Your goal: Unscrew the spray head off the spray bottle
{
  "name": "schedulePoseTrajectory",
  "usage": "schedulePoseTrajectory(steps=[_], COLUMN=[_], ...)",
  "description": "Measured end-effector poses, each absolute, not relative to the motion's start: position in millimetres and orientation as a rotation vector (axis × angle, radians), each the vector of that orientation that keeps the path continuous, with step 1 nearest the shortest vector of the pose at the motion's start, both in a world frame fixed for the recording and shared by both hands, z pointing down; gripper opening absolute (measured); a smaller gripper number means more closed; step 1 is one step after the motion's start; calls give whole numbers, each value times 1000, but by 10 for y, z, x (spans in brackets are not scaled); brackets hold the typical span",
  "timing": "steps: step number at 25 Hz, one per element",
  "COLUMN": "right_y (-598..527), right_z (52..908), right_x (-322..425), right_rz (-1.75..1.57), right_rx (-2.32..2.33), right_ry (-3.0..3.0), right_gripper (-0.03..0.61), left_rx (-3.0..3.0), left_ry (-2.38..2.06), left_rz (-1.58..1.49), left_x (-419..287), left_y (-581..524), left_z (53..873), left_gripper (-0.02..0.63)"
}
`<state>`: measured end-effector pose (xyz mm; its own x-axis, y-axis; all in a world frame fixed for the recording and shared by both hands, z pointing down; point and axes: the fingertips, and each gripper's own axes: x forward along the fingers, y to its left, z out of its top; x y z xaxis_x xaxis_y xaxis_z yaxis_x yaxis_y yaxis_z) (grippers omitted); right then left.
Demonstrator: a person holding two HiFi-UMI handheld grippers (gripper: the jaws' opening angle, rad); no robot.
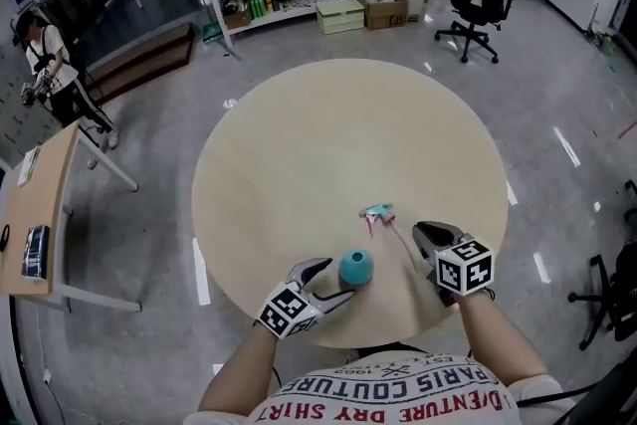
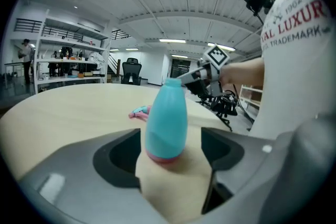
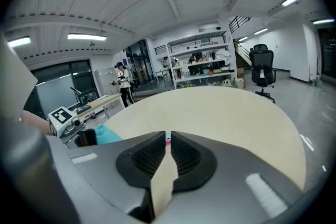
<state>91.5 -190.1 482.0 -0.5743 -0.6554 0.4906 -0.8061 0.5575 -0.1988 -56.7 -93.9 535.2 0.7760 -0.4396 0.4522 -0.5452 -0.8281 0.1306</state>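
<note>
Person's printed shirt (image 1: 398, 398) fills the 6 o'clock edge. Just above it, the left tongs (image 1: 328, 282) stand open w/ the teal spray bottle (image 1: 355, 267) upright between the jaws, a small gap each side, no squeeze. Bottle sits near the round bench's (image 1: 328, 134) 6 o'clock rim, neck bare. The spray head (image 1: 378, 212) lies on its side at approx. 1 o'clock from the bottle. Its thin dip tube (image 1: 403, 242) trails toward the right tongs (image 1: 426, 236) at 3 o'clock, which are all but closed, only a slit showing, gripping nothing. Judged: head's already off. Bottle looks light, smooth plastic, prob. slippery & a bit squashy, so best taken round the wide lower body. Head looks stiff; grip its collar, not the bendy tube.
</note>
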Motion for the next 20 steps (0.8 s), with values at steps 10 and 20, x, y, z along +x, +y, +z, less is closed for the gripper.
schedulePoseTrajectory(steps=[10, 20], right_y=[0, 1742], right_z=[3992, 4348], right_x=[639, 836], right_rz=[700, 648], right_rx=[698, 659], right_ry=[-2771, -2806], right_gripper=[0, 0], left_rx=[2682, 2681], left_ry=[-659, -623], left_rz=[383, 332], left_x=[-411, 173], left_y=[-10, 1726], left_z=[4228, 4335], left_gripper=[2, 2])
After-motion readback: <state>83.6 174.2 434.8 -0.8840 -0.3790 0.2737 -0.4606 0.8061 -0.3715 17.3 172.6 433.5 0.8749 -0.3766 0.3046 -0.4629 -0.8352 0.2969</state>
